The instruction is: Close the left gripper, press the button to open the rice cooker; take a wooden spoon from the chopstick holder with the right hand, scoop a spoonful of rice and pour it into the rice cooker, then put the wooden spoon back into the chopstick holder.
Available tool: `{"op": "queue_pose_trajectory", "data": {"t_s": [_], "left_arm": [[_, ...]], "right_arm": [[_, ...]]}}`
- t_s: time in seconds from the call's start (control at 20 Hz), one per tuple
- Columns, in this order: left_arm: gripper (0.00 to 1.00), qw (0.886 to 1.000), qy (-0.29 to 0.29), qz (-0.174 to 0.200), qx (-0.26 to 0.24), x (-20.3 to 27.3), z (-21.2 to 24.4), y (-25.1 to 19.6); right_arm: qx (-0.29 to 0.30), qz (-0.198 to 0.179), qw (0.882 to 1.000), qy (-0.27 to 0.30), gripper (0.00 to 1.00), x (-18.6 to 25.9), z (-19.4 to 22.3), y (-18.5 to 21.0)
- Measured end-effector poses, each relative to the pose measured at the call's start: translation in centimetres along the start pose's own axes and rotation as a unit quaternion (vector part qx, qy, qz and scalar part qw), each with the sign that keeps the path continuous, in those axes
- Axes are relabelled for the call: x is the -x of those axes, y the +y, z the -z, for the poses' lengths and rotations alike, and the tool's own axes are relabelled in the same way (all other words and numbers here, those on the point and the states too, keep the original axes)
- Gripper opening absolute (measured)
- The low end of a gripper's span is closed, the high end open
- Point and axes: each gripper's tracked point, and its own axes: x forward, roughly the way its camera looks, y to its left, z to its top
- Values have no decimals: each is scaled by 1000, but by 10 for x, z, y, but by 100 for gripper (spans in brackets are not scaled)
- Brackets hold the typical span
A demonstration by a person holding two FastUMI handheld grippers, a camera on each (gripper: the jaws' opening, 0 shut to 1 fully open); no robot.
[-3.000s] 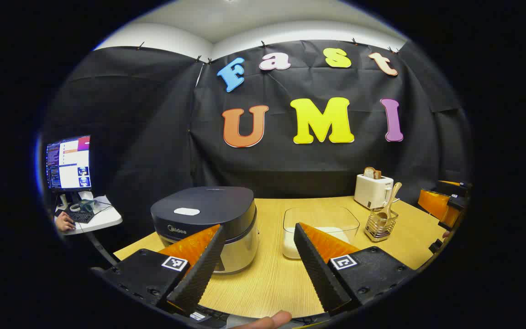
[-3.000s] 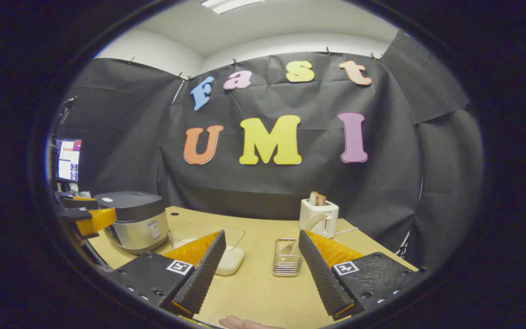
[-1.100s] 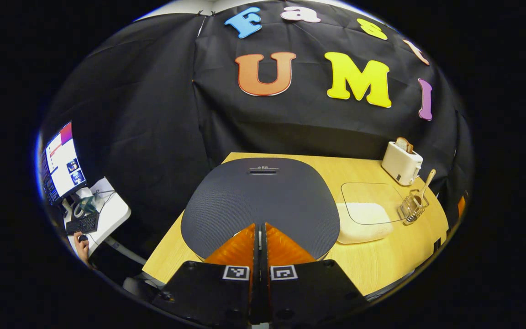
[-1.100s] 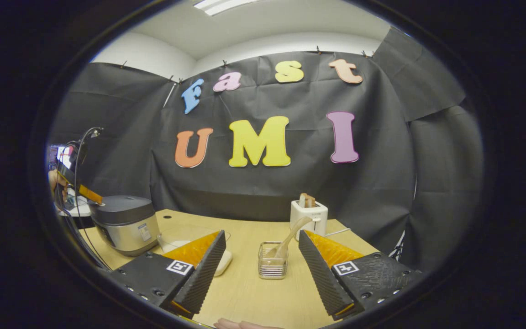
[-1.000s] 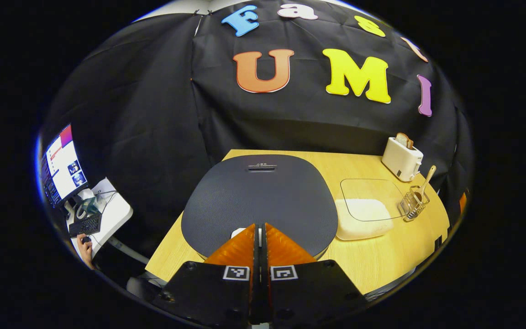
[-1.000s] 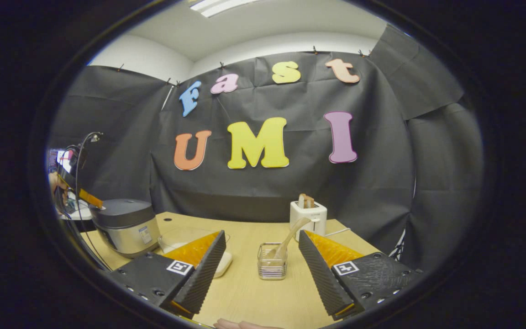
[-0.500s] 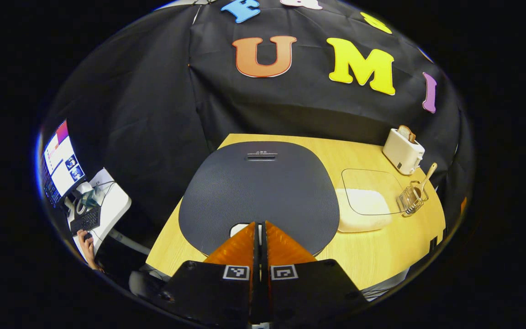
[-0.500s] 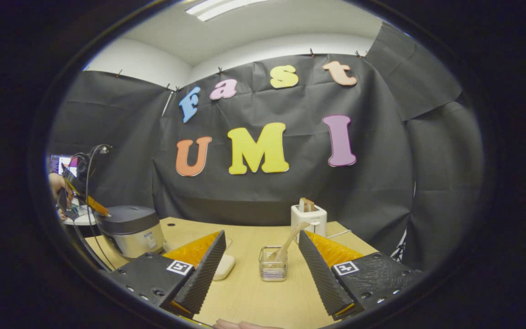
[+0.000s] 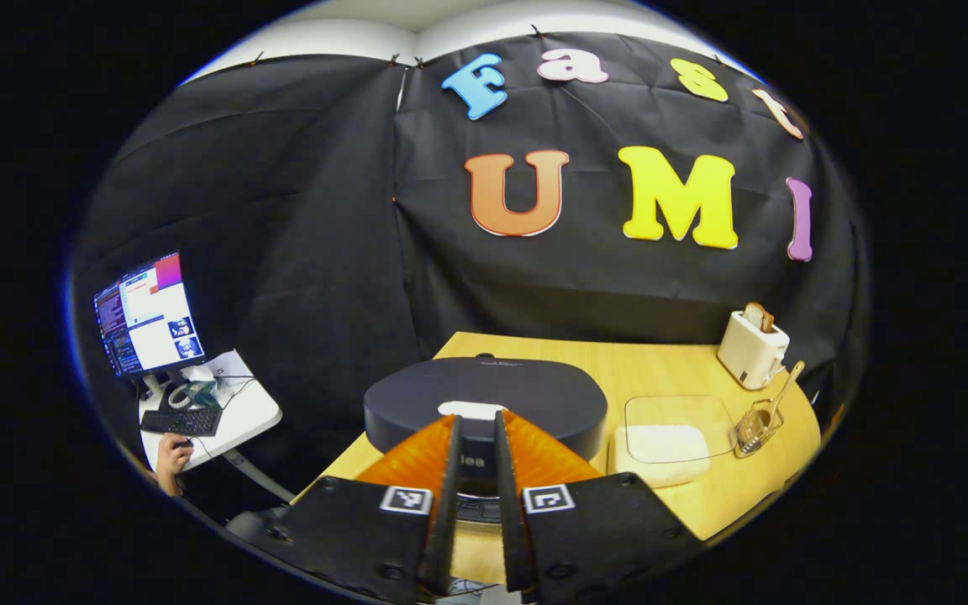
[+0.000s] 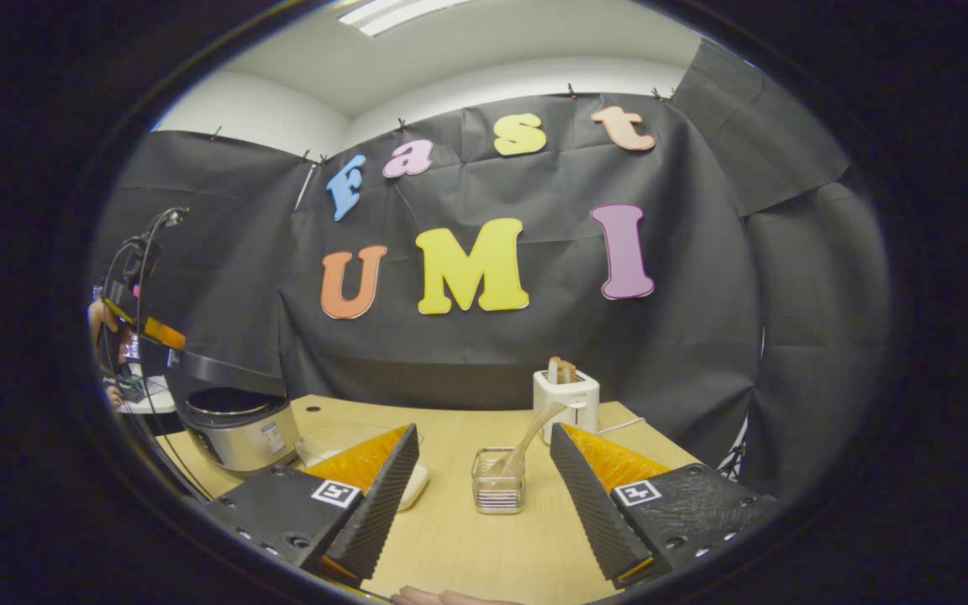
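Fingers (image 9: 438, 458) hiding rice cooker (image 9: 484, 403) front.

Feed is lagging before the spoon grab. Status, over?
Left gripper slightly open, empty, at rice cooker; lid raised. Right gripper open, empty, facing wooden spoon in chopstick holder. Path clear.

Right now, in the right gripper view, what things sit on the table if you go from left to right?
Rice cooker → clear rice box → spoon holder with the wooden spoon → toaster.
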Motion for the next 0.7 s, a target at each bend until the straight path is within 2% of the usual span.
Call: {"op": "queue_pose_trajectory", "data": {"t_s": [0.05,0.1,0.25,0.35,0.45,0.5,0.55,0.7], "left_arm": [[35,1000,-9,7,6,8,-2,-9],[55,1000,-22,8,3,14,-5,-11],[100,997,-67,-11,-21,28,-3,-12],[100,996,-81,-6,-27,36,11,-25],[100,995,-92,11,-23,44,25,-40],[100,995,-97,17,-22,47,33,-45],[100,994,-103,22,-18,51,39,-49],[100,993,-112,40,-14,58,59,-64]], "right_arm": [[4,3,1000,0,92,-1,1,-2],[7,7,1000,1,94,-4,3,-3],[13,33,999,10,92,-17,14,-11],[14,30,999,31,94,-26,32,-5],[2,32,998,48,92,-37,44,-7],[-9,37,998,58,95,-43,52,-10],[-24,45,997,65,92,-50,59,-13],[-47,56,993,95,95,-83,78,-19]]}}
